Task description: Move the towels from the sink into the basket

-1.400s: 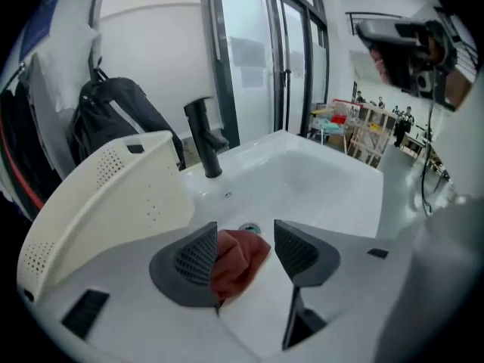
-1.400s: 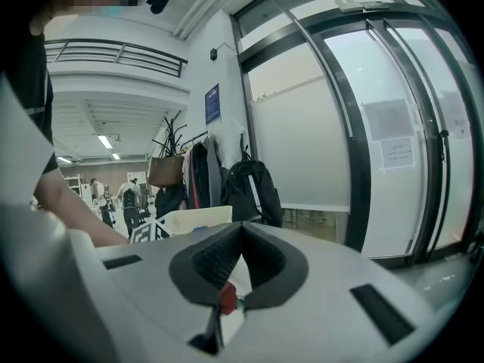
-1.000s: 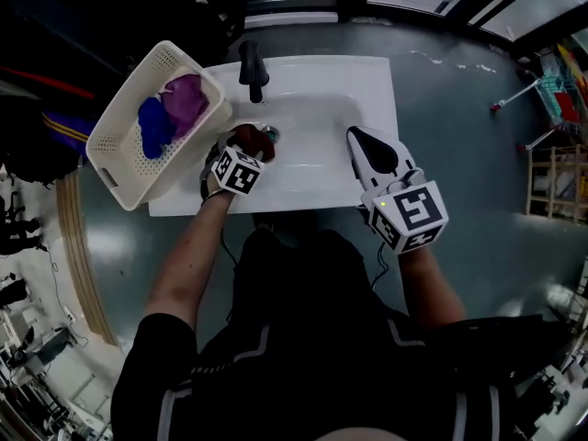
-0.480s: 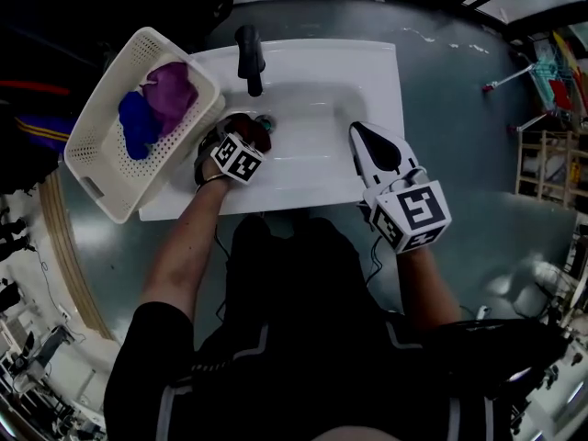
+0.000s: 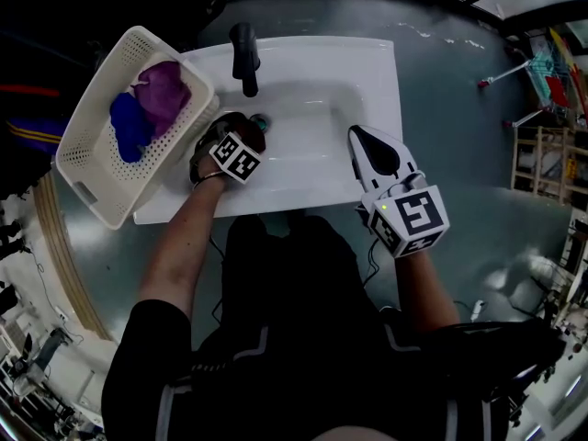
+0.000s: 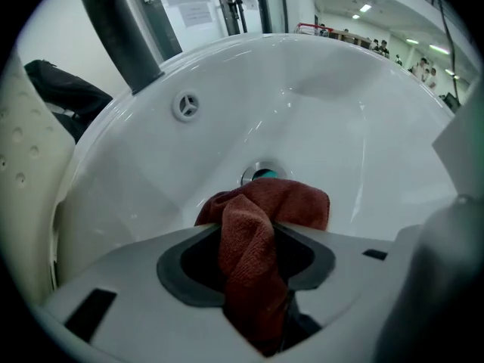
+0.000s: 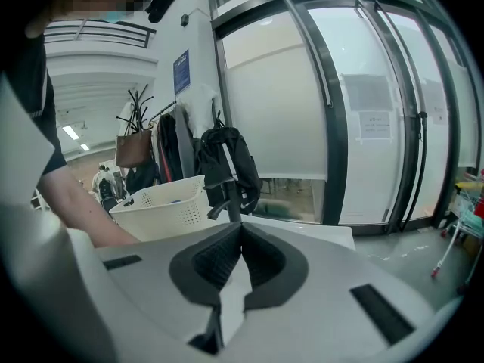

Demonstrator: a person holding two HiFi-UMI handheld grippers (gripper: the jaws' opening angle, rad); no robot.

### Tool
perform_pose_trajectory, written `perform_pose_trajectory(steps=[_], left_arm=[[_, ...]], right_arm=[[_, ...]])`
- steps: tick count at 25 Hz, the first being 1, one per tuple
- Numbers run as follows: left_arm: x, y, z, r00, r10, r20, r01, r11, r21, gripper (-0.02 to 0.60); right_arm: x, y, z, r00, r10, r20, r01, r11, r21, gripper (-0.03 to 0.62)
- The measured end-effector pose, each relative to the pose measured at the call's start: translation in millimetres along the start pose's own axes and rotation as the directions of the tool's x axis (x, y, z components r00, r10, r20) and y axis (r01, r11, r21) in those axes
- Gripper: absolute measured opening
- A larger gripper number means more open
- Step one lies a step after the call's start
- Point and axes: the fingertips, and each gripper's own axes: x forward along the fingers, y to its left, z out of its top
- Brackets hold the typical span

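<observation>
A dark red towel (image 5: 248, 124) lies in the white sink (image 5: 322, 90) by the drain (image 6: 261, 175). My left gripper (image 5: 243, 136) points steeply down into the bowl. Its jaws have just been closing, and in the left gripper view the red towel (image 6: 291, 203) is pinched between them and bunches up through the gap. My right gripper (image 5: 360, 134) hovers over the sink's right rim, shut with nothing in it (image 7: 240, 229). The white basket (image 5: 92, 154) at the sink's left holds a purple towel (image 5: 165, 90) and a blue towel (image 5: 127, 127).
A black faucet (image 5: 244, 58) stands at the back of the sink, just beyond the left gripper. The basket's near corner overlaps the sink's left rim. Grey floor surrounds the sink, and a small cart (image 5: 542, 72) stands far right.
The left gripper has sunk into the bowl onto the red towel and closed on it. The right gripper has barely moved.
</observation>
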Motion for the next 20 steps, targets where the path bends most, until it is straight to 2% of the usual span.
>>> perform_pose_trajectory(steps=[4, 7, 11, 16, 20], left_arm=[[1.2, -0.8, 0.8, 1.0, 0.009, 0.003, -0.009, 0.999, 0.037, 0.121], [-6.0, -5.7, 3.8, 1.0, -0.006, 0.029, 0.006, 1.0, 0.025, 0.107], [-34.2, -9.7, 18.9, 0.995, 0.01, 0.097, -0.009, 1.0, -0.011, 0.101], [-86.2, -7.8, 37.8, 0.975, 0.065, 0.214, -0.045, 0.994, -0.096, 0.1], [-124.4, -7.8, 46.6, 0.952, 0.115, 0.284, -0.063, 0.981, -0.185, 0.1]], right_arm=[[-2.6, -5.0, -2.7, 1.0, -0.008, 0.004, 0.008, 1.0, 0.002, 0.003], [-5.5, -6.0, -1.7, 1.0, -0.003, 0.014, 0.003, 1.0, 0.002, 0.003], [-12.3, -7.3, 3.4, 0.999, 0.021, 0.03, -0.021, 1.0, -0.003, 0.003], [-15.7, -1.1, 13.5, 0.995, 0.073, 0.067, -0.072, 0.997, -0.018, 0.003], [-21.2, 2.4, 25.0, 0.989, 0.111, 0.1, -0.108, 0.993, -0.036, 0.003]])
